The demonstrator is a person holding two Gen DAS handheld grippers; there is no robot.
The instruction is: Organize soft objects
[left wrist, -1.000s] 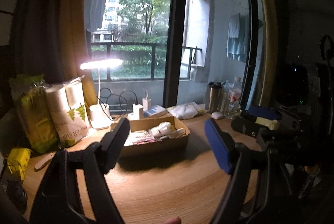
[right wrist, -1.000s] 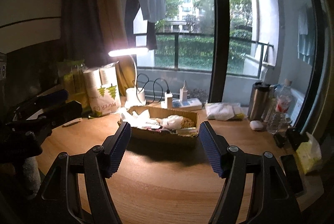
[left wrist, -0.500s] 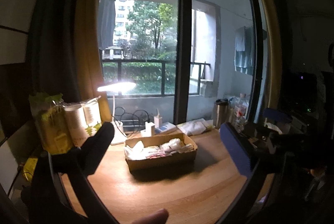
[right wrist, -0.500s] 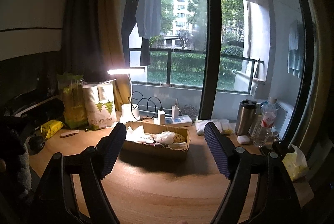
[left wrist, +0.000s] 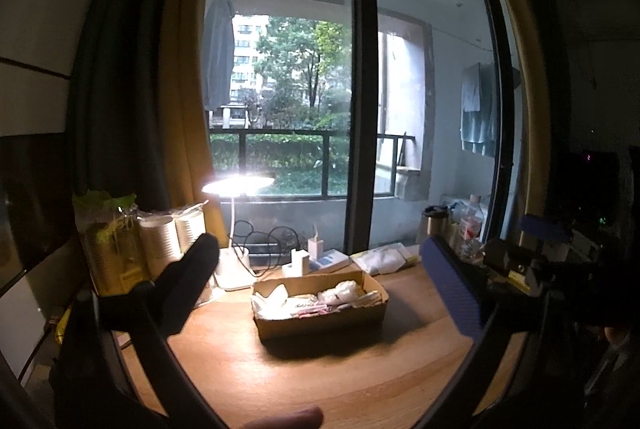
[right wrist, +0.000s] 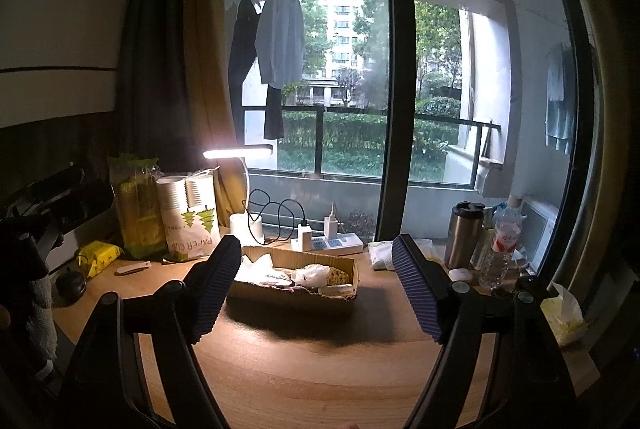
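Soft packets (left wrist: 320, 299) and crumpled wrappers lay heaped inside the cardboard box (left wrist: 320, 325), which sat on the wooden desk (left wrist: 320, 381) a little way in front of both my tools, under the lit desk lamp (left wrist: 238, 185). I had the left gripper (left wrist: 320, 293) held above the desk, short of the box; its jaws had just been opening and stood spread very wide, with nothing between them, the box only showing in the gap beyond. I saw the right gripper (right wrist: 316, 293) the same way: jaws just opened further, standing wide, holding nothing, the near wall of the box (right wrist: 292, 299) beyond the fingertips and not touched by either pad. To the left of the box stood a sleeve of paper cups (right wrist: 192, 217) and a green bag (right wrist: 136, 205), with a small yellow packet (right wrist: 98, 255) lying nearer the desk edge. Behind the box lay a power strip (right wrist: 332, 243) with chargers plugged in. To the right stood a steel flask (right wrist: 464, 235) and a water bottle (right wrist: 504, 245), and a pack of yellow tissues (right wrist: 564, 317) sat at the far right edge.
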